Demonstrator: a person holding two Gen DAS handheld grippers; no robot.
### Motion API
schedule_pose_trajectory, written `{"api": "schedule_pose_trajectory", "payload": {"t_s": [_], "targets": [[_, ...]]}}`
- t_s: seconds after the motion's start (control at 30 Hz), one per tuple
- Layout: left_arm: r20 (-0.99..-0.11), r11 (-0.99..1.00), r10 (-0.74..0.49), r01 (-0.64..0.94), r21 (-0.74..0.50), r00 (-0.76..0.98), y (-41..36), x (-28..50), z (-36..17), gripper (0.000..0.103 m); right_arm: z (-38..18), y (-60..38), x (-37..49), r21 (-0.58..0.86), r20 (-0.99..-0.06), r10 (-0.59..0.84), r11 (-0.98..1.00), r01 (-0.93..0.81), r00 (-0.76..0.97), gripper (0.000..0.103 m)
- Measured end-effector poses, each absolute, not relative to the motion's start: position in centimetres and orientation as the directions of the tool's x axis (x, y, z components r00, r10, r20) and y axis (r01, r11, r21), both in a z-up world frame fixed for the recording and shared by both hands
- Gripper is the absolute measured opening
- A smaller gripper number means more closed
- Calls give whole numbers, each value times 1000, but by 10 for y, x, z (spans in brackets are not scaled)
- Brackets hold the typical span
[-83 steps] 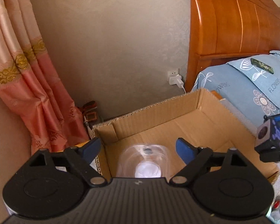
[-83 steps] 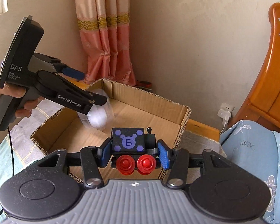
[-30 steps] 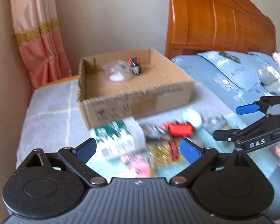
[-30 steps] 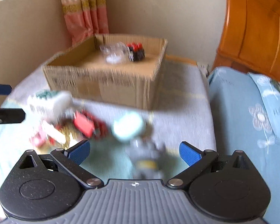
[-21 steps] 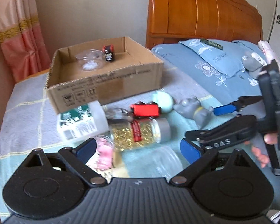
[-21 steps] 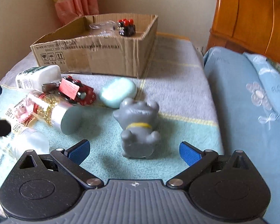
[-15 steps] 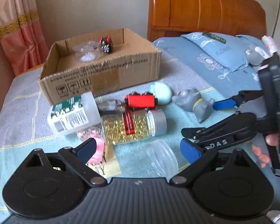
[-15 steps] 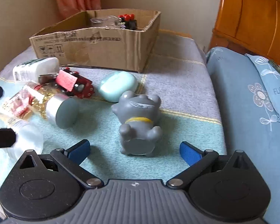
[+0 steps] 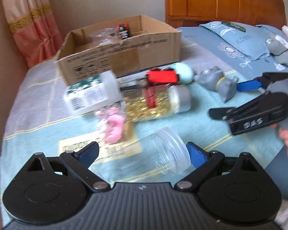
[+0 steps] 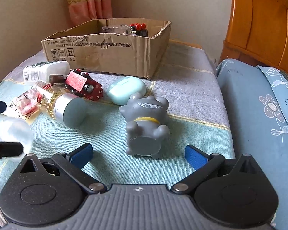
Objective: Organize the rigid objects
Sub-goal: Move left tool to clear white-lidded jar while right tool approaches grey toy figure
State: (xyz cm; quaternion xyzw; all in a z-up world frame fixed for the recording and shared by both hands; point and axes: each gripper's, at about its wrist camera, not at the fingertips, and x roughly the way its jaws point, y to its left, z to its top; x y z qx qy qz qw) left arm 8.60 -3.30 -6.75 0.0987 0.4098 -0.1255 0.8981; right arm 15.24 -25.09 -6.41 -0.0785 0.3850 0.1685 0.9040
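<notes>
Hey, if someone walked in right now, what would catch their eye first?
Probably the grey cat figurine lying on the bedspread between the open right gripper fingers. Next, the red toy car and glitter jar to its left, before the cardboard box.

Open blanket lies at 6 o'clock of the grey cat figurine (image 10: pixel 144 122), between the right gripper (image 10: pixel 138 153) and its wide-spread jaws. At the figurine's 11 o'clock a mint case (image 10: pixel 126 90) and a red toy train (image 10: pixel 82 85) crowd close; a gold-filled jar (image 10: pixel 63 105) lies at 9 o'clock across a bare strip. The cardboard box (image 10: pixel 109 53) walls off 12 o'clock. A clear jar (image 9: pixel 151 157) lies on its side between the left gripper (image 9: pixel 142 153) jaws, a pink item (image 9: pixel 113 126) at its 11 o'clock. The bed stays bare at the figurine's 3 o'clock as far as the blue pillow (image 10: pixel 255 103).
</notes>
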Motion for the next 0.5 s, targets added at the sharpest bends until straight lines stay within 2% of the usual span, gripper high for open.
{"api": "schedule_pose_trajectory", "payload": {"t_s": [0.2, 0.43, 0.5], "targets": [[-724, 940, -139, 320, 118, 676, -7, 73, -70, 96, -65, -253, 146, -14, -703, 256, 928, -373, 663, 103], [-638, 930, -148, 325, 169, 756, 8, 55, -65, 96, -65, -253, 146, -16, -707, 248, 931, -365, 662, 103], [-650, 940, -133, 303, 157, 749, 12, 57, -64, 96, -64, -253, 147, -16, -707, 248, 931, -366, 662, 103]]}}
